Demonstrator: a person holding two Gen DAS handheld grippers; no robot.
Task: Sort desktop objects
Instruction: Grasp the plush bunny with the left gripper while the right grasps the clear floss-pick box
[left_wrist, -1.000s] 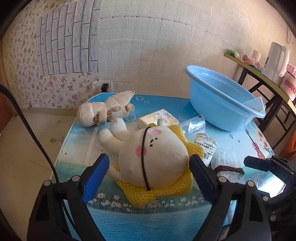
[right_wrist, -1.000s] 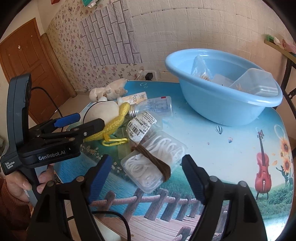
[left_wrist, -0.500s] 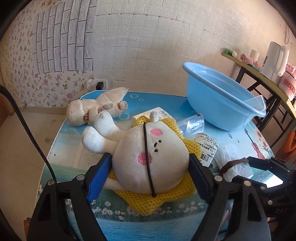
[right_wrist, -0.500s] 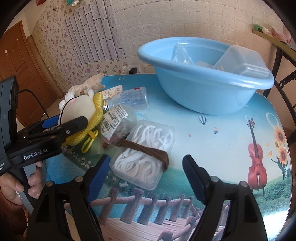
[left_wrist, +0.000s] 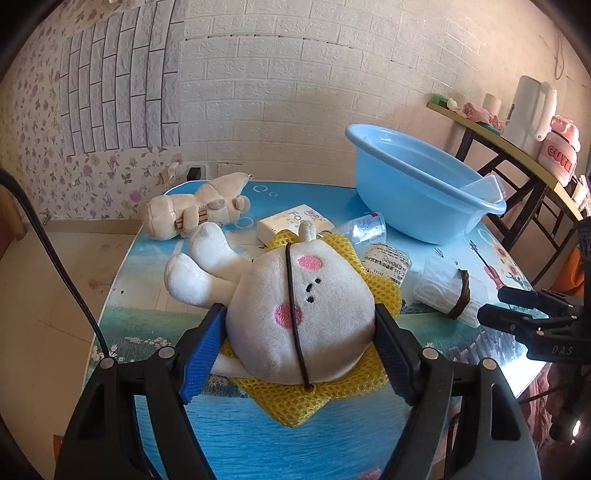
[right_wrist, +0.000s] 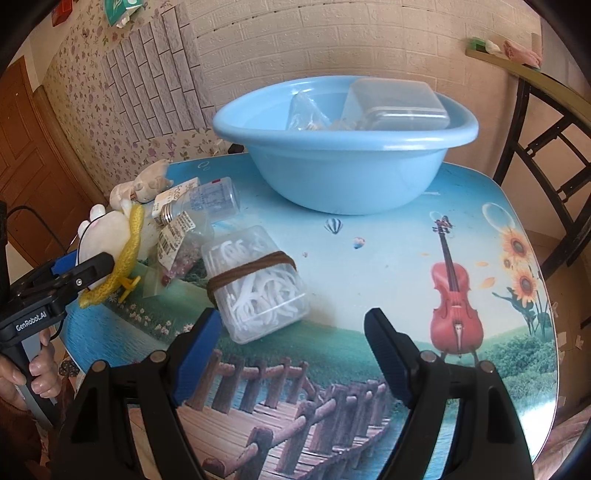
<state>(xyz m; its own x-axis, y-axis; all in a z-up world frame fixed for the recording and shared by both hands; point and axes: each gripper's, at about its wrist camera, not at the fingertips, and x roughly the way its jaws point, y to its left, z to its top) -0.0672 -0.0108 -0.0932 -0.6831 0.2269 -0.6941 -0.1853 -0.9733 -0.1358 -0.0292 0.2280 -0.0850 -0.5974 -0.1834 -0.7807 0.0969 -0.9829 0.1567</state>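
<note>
A white plush rabbit (left_wrist: 295, 295) with pink cheeks lies on a yellow mesh pad (left_wrist: 306, 398) near the table's front edge. My left gripper (left_wrist: 295, 332) straddles its head; the jaws are closing and both pads touch the plush sides. In the right wrist view, a clear box of white pieces (right_wrist: 258, 284) bound by a brown band lies just ahead of my right gripper (right_wrist: 291, 325), which is open with only the box's near corner between its fingertips. The blue basin (right_wrist: 343, 177) behind holds clear plastic containers.
A beige plush toy (left_wrist: 195, 218), a white packet (left_wrist: 291, 221), a clear bottle (right_wrist: 207, 199) and a labelled bag (right_wrist: 177, 240) lie between the rabbit and the basin. A side table (left_wrist: 517, 147) with jars stands at the right. A hand (right_wrist: 40, 373) holds the left gripper.
The left gripper moved forward around the rabbit's head and its jaws narrowed onto it. The right gripper shifted towards the banded box, which now lies closer to its left finger.
</note>
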